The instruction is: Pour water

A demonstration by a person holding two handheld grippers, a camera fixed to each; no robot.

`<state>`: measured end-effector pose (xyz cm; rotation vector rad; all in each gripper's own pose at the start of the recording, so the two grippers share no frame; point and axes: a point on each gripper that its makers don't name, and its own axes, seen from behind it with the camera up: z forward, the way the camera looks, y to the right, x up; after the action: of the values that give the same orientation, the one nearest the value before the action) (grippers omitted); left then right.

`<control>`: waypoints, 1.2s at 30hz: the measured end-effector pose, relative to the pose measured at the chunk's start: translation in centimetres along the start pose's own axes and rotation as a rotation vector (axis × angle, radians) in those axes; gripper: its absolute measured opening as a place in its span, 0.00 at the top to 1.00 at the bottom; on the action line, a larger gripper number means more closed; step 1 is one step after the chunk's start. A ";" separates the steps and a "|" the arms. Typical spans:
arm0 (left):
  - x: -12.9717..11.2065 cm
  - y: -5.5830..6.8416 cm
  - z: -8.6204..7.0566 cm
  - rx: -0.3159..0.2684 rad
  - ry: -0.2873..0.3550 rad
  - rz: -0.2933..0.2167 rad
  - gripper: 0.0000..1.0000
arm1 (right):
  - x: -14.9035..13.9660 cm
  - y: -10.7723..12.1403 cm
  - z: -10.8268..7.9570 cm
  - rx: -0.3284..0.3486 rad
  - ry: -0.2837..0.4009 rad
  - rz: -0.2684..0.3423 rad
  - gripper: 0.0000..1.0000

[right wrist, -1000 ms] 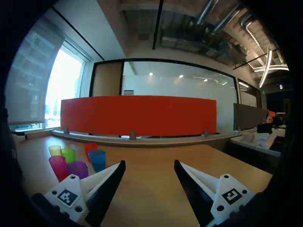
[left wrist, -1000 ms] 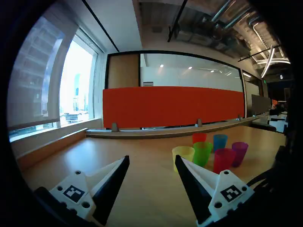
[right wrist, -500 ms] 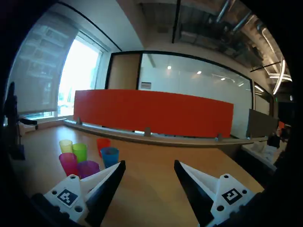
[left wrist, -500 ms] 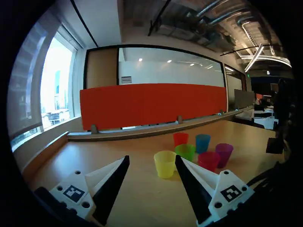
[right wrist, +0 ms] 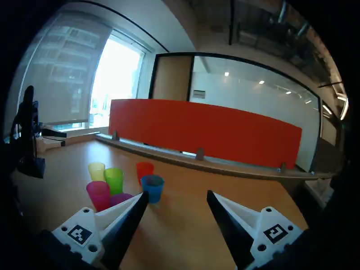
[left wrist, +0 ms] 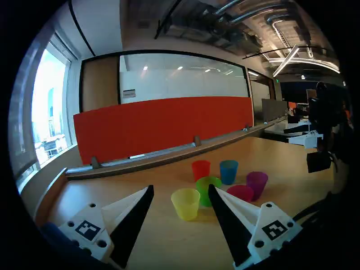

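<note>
Several small plastic cups stand grouped on a wooden table (left wrist: 283,155). In the left gripper view the yellow cup (left wrist: 185,203) is nearest, just beyond the gap of my left gripper (left wrist: 180,187), which is open and empty. Behind it stand the green (left wrist: 208,188), red (left wrist: 200,170), blue (left wrist: 228,171), pink (left wrist: 240,192) and purple (left wrist: 257,183) cups. In the right gripper view my right gripper (right wrist: 177,192) is open and empty. There the blue cup (right wrist: 152,188) sits just past its left fingertip, with the red (right wrist: 144,170), green (right wrist: 114,179), yellow (right wrist: 96,171), pink (right wrist: 98,195) and purple (right wrist: 118,198) cups further left.
An orange partition (left wrist: 162,121) on a low rail runs along the table's far edge. Windows fill the left wall. A dark hand-held device (left wrist: 320,135) shows at the right edge of the left gripper view, and another (right wrist: 28,135) at the left edge of the right gripper view.
The left gripper view has swung right, bringing the cups leftward and nearer to its fingers. The right gripper view has swung left, bringing the cups toward the centre. Both grippers stayed open.
</note>
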<state>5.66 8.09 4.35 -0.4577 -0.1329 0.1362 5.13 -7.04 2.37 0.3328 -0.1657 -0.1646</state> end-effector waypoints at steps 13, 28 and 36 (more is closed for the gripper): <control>-0.9 1.7 3.0 -0.130 -0.106 0.092 0.11 | 0.1 -1.6 1.6 0.122 -0.079 -0.104 0.00; -2.0 4.2 7.9 -0.290 -0.194 0.158 0.11 | 0.1 -2.0 5.1 0.191 -0.140 -0.097 0.00; -3.1 4.8 10.1 -0.337 -0.258 0.204 0.11 | -0.5 -2.3 6.2 0.217 -0.164 -0.108 0.00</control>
<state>0.55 16.19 10.94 -0.7899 -0.3661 0.3766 3.20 -10.97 7.30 0.5449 -0.3294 -0.2816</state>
